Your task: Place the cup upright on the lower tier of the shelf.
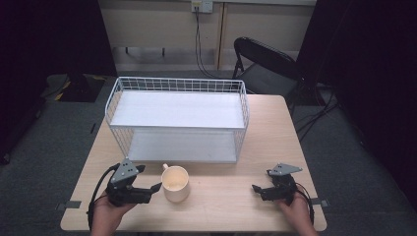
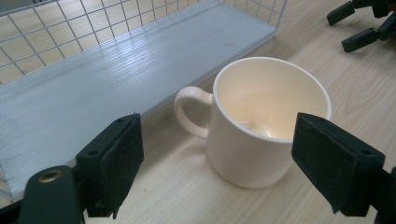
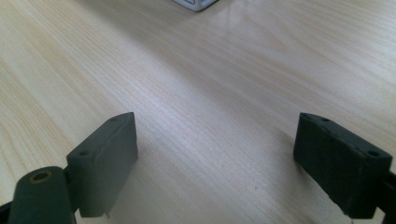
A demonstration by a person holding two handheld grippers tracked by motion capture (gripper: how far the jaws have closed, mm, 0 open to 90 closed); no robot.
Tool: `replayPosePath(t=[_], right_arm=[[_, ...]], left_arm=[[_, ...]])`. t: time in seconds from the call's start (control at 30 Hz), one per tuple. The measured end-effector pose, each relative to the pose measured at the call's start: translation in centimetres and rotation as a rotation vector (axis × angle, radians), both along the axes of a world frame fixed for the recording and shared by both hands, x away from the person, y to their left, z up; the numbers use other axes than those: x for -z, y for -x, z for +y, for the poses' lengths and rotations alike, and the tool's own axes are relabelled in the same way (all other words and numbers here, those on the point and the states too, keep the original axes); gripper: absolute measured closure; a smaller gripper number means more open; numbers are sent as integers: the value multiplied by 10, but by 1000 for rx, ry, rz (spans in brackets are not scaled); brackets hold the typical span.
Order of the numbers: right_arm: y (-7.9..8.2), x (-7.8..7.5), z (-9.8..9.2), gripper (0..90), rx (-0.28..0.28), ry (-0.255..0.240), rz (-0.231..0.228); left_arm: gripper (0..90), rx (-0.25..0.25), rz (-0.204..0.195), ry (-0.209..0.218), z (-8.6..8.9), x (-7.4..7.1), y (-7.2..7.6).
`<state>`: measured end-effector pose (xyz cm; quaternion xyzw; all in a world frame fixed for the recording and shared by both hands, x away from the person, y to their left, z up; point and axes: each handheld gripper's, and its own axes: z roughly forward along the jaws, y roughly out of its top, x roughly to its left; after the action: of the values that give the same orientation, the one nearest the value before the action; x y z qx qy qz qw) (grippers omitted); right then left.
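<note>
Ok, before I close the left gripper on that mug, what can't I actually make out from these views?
- Mug: its far wall and base are hidden by its own body in the left gripper view; the bottom inside is washed out by glare.
- Rack: in the high view the upper shelf covers the back of the lower shelf.
- Right gripper: jaws are cut off by the bottom edge in the right gripper view.

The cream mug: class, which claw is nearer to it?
Left. The left claw sits open just beside the mug, not touching; the right claw rests open, far across the table.
</note>
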<state>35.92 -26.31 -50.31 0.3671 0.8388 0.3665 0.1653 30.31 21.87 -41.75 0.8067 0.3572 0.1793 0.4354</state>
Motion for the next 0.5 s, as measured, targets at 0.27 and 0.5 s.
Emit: replayPosePath(t=[0.27, 0.5], right_arm=[[0, 0, 0, 130, 0, 0, 0], [0, 0, 0, 130, 0, 0, 0]], left_arm=[[220, 15, 10, -19, -9, 5, -6], [247, -2, -7, -45, -15, 6, -11]])
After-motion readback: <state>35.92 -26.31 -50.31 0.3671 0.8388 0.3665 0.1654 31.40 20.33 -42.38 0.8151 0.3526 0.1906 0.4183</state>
